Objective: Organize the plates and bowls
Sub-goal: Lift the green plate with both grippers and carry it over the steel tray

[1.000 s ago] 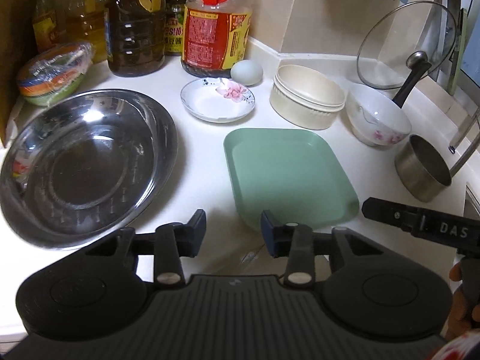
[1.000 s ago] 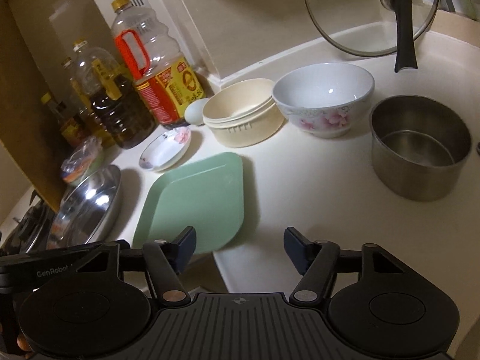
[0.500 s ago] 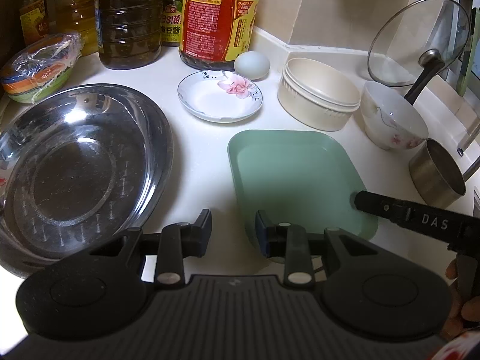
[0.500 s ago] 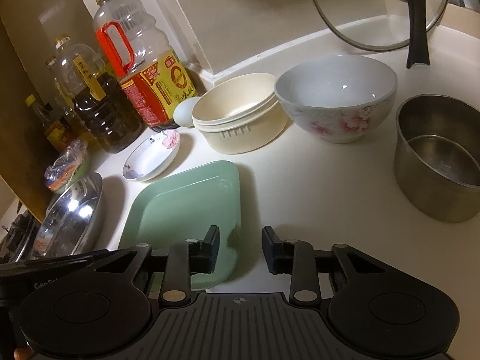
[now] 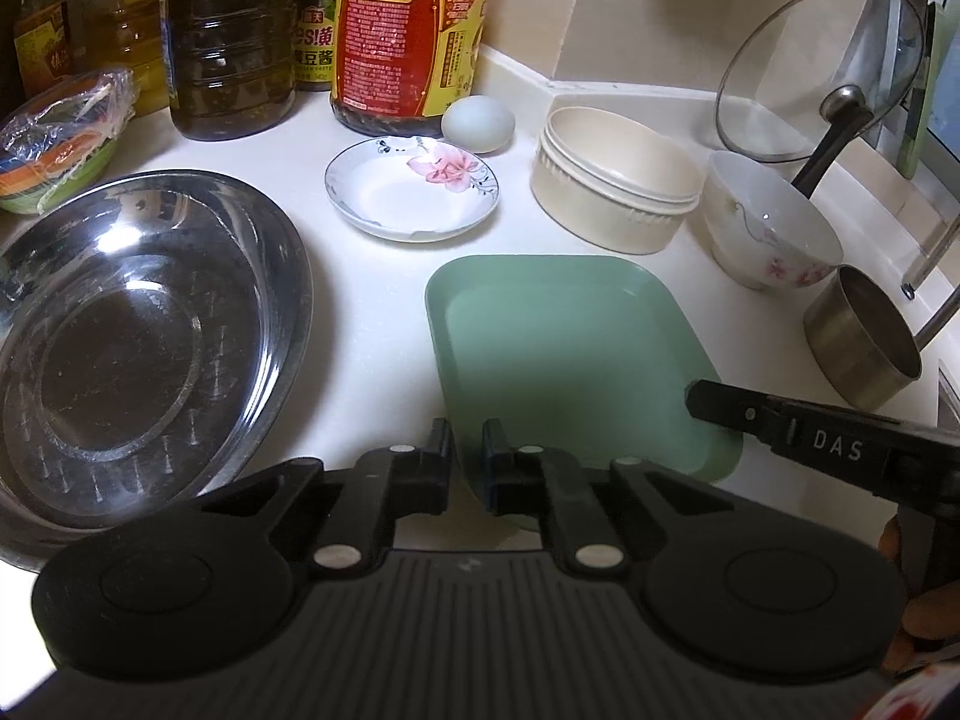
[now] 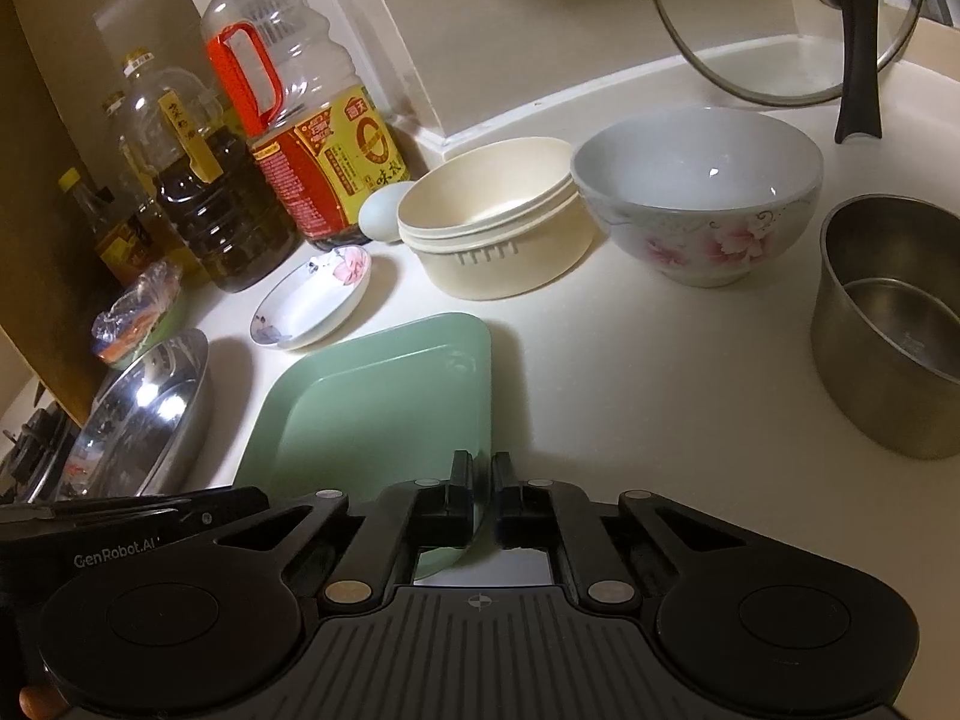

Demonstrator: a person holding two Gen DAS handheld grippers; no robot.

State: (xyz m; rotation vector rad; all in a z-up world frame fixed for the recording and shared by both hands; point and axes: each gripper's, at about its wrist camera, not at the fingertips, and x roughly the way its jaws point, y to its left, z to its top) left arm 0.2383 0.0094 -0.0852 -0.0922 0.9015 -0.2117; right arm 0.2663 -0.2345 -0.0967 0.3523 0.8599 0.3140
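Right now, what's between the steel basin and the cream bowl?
The small flowered saucer, apart from both the basin and the cream bowl; the left wrist view shows it best.

My matt black plastic left gripper (image 5: 467,450) pinches the matt green plastic plate (image 5: 564,354). Far left, the steel basin (image 5: 138,336) is glossy; the floral saucer (image 5: 411,189) is glazed ceramic.

White countertop (image 5: 372,294) meeting beige wall (image 6: 540,18) at a corner; brown cabinet side (image 6: 36,192) at left; dim light.
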